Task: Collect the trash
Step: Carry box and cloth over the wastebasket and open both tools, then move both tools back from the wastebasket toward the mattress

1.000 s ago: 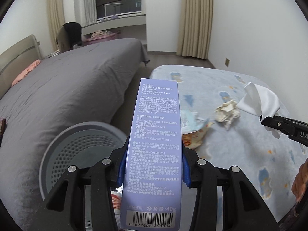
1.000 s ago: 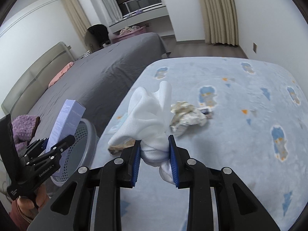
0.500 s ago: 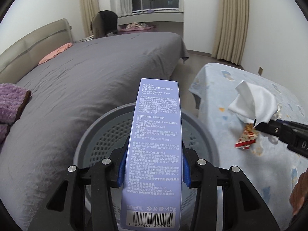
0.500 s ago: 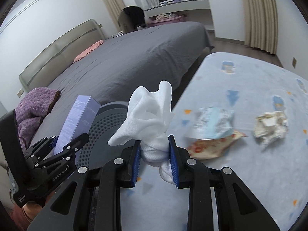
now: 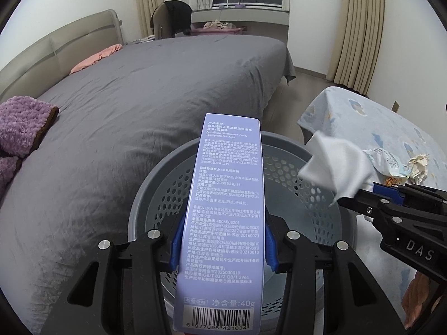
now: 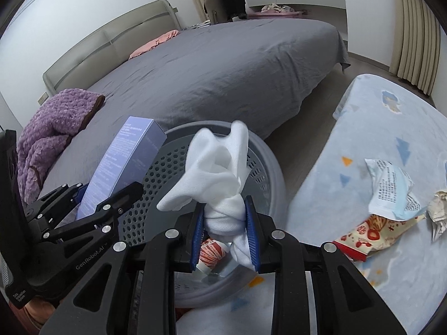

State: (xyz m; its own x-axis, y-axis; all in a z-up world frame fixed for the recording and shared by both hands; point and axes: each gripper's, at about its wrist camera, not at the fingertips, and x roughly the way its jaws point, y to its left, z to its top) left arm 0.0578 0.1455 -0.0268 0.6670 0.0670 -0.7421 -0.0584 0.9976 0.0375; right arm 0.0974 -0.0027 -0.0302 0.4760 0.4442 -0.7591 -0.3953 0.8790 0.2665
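Observation:
My left gripper (image 5: 222, 244) is shut on a tall lilac toothpaste box (image 5: 227, 209) and holds it over the grey perforated bin (image 5: 293, 164). My right gripper (image 6: 225, 237) is shut on a crumpled white tissue (image 6: 216, 173), also above the bin (image 6: 268, 164). The box (image 6: 125, 164) and left gripper (image 6: 92, 206) show at the left of the right wrist view; the tissue (image 5: 335, 167) and right gripper (image 5: 371, 198) show at the right of the left wrist view. A red patterned wrapper (image 6: 209, 251) lies inside the bin.
The bin stands between a grey bed (image 5: 139, 97) and a low surface under a light blue patterned cloth (image 6: 377, 128). On the cloth lie a printed white-blue packet (image 6: 391, 189), a red-cream wrapper (image 6: 371, 234) and a crumpled paper (image 6: 438, 212). A purple blanket (image 6: 50, 136) lies on the bed.
Both grippers have swung left from over the blue cloth to above the bin, still holding the box and the tissue. The bin now fills the middle of both views.

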